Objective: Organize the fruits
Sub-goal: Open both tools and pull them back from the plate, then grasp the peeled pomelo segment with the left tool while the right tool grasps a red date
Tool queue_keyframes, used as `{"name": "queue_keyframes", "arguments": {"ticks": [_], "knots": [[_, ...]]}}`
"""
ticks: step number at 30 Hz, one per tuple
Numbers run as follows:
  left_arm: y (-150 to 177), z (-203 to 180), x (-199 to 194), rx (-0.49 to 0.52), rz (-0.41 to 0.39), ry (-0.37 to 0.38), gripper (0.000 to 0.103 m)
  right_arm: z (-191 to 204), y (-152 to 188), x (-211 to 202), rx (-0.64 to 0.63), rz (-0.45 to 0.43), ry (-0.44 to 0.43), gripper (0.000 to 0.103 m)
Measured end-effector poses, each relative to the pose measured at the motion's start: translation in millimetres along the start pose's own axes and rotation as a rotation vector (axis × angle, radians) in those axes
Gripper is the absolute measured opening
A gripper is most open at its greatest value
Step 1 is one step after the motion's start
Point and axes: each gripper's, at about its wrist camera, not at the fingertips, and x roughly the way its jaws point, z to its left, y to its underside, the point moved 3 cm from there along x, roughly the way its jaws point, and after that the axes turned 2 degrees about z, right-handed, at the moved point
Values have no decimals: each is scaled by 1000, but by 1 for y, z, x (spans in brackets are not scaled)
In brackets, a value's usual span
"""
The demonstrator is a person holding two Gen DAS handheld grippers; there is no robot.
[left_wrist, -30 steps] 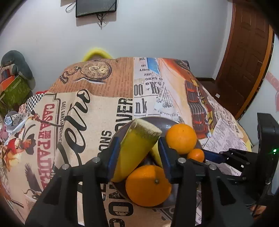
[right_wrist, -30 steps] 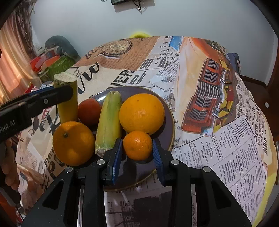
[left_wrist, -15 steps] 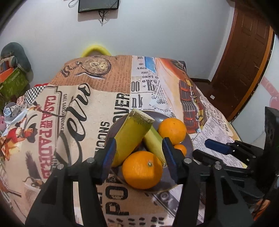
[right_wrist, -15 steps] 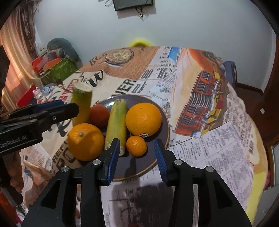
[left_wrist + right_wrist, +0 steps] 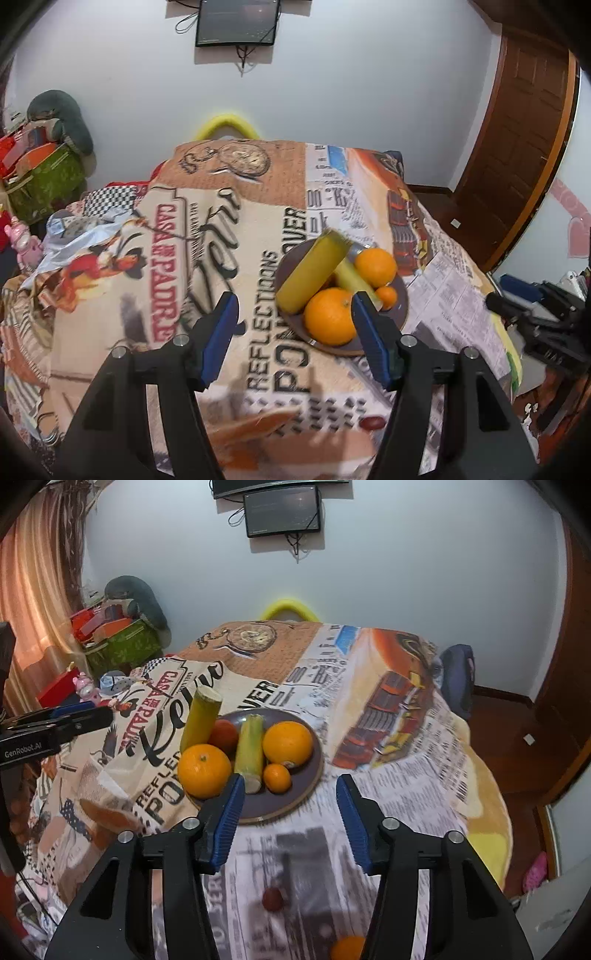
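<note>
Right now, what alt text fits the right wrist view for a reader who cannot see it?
A round dark brown plate on a newspaper-print tablecloth holds two large oranges, a small orange mandarin, a reddish fruit and two yellow-green cut stalks. The open right gripper hovers empty near the plate.

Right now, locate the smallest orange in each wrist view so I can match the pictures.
Left wrist: smallest orange sits right of centre, at the plate's right side, just above the right blue pad.
Right wrist: it sits near centre, at the plate's near edge.
Shared landmark: the pale corn cob beside it.
</note>
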Motion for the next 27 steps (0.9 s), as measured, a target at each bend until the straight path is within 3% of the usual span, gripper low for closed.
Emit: {"name": "queue_keyframes", "arguments": {"ticks": [7,14,23,27], "knots": [[33,20,-6,-5,53,-24,69,-8,22,-12,39,31,33,51],[73,39,10,-43,132,-43,84,1,46,-4,28,87,35,51],[115,58,32,-85,197,-62,85,8,74,21,38,179,-8,51],[119,61,47,-92,225,-30,85,5,84,34,62,234,-36,51]]}}
